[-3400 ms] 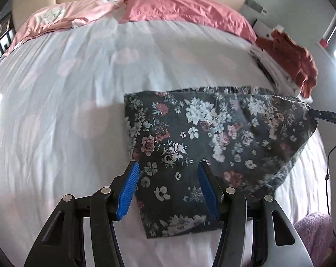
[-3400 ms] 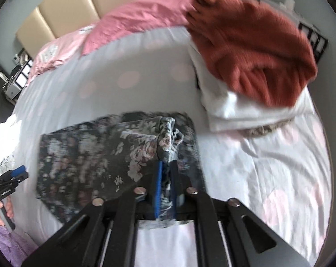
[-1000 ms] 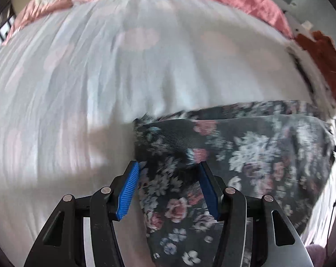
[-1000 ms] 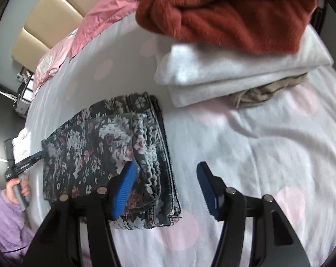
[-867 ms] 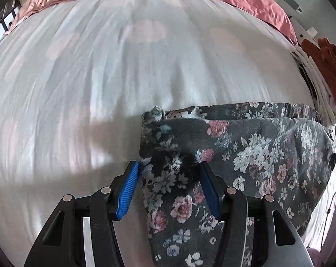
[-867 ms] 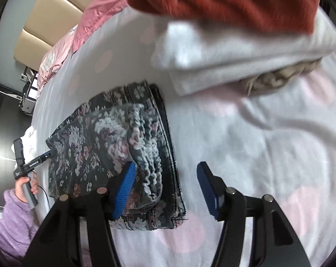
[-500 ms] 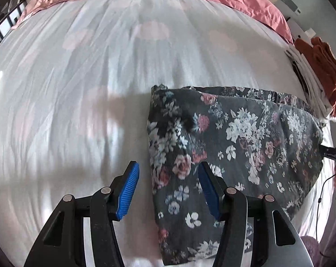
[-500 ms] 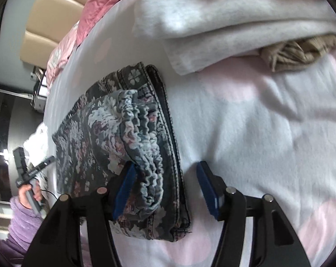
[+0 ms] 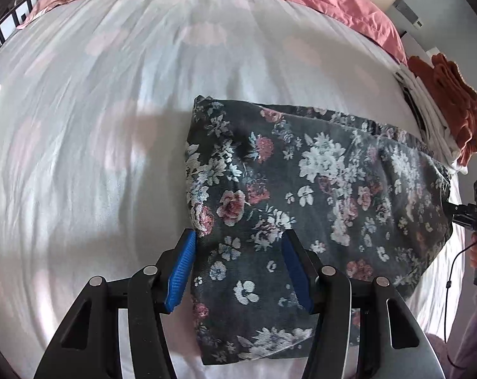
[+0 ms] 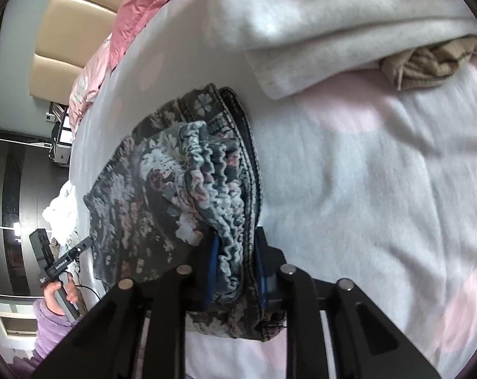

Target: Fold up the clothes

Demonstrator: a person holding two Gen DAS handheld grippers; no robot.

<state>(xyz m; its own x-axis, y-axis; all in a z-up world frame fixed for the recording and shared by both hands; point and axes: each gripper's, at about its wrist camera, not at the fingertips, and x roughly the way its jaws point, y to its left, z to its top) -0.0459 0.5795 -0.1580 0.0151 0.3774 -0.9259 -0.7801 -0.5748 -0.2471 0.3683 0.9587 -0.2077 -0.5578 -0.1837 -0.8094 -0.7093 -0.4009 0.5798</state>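
Floral garment [image 9: 317,183], dark w/ pale flowers, lies part-folded on the bed [image 9: 96,126], just beside the stack of white folded cloth [image 10: 317,19] & rust-red knit [image 9: 450,107].

Right gripper [image 10: 235,271]: jaws have just been closing, now pinched on the gathered elastic edge of the garment, at its end nearest the stack.

Left gripper [image 9: 238,271]: jaws about half open, straddling the garment's far end from the stack, not pressing it; nothing held.

Step in hand, prob.: taking hold for the next fold. Next move likely needs left jaws to close on their edge, then both ends carried over together, kept even so layers don't slip.
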